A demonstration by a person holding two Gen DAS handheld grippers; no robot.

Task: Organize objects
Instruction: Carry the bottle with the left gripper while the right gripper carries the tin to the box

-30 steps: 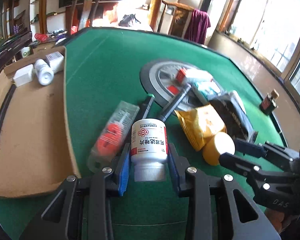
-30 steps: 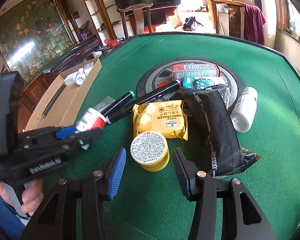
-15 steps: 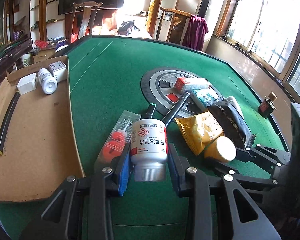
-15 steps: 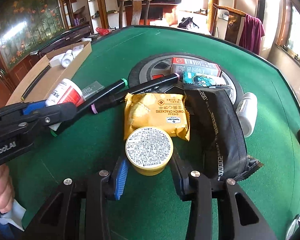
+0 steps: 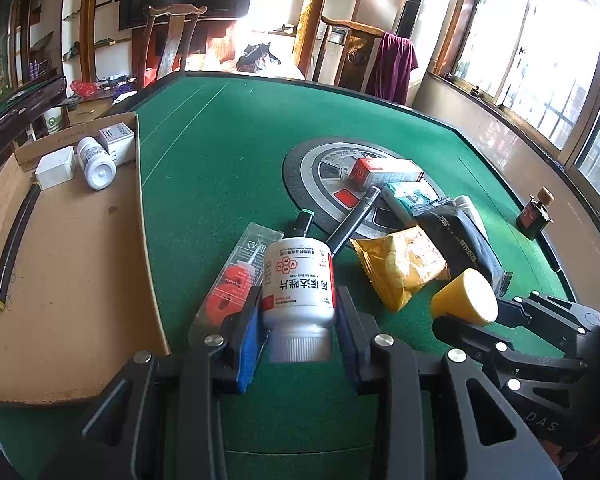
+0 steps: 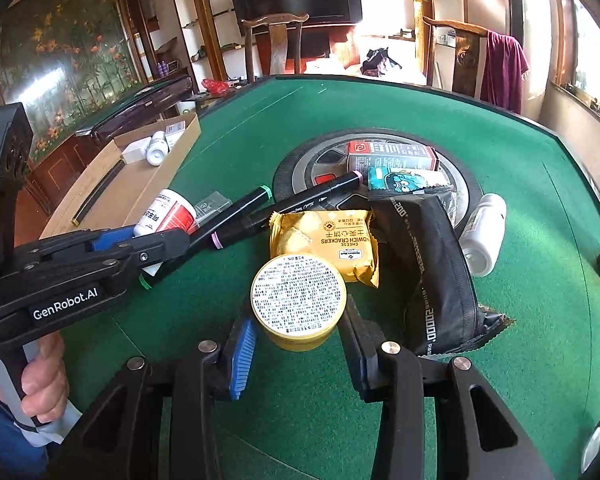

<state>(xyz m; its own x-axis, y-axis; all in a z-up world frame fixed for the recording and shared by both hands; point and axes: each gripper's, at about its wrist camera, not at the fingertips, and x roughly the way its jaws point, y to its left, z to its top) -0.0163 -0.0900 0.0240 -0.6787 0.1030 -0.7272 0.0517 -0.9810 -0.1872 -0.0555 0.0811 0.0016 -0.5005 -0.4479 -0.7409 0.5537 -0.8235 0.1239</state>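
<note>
Holding: both jaws pinch a container each, lifted over the green worktop (image 5: 228,152)
Cardboard tray (image 5: 72,280): largest thing, at 9 o'clock of the left gripper in its view; stiff, shallow, mostly bare; a white bottle (image 5: 96,158), two small white boxes and a black strip lie in it already, so it looks like the likely drop spot
Black pouch (image 6: 428,264): soft and crinkly, at 2 o'clock of the yellow tub in the right wrist view; likely to sag if taken at one end
Cracker pack (image 6: 328,240): light, crushable foil, just past the tub at 12 o'clock; best taken by a sealed edge
Markers (image 6: 260,216): two stiff black ones lying crossed at 11 o'clock, prone to roll
Pill bottle (image 5: 298,280): white with a red-edged label, rigid smooth plastic, probably light; the left gripper (image 5: 298,320) clamps its body just above the ribbed cap, cap toward the camera
Yellow tub (image 6: 298,300): squat, hard, slick-sided, printed white face up; the right gripper (image 6: 296,328) squeezes its wall from both sides, tilted; a shallow hold that might slip
Clear packet (image 5: 236,280): orange part inside, lying at 10 o'clock below the pill bottle, between it and the tray edge
In the way: the two grippers sit near each other, so swinging left could bump them
</note>
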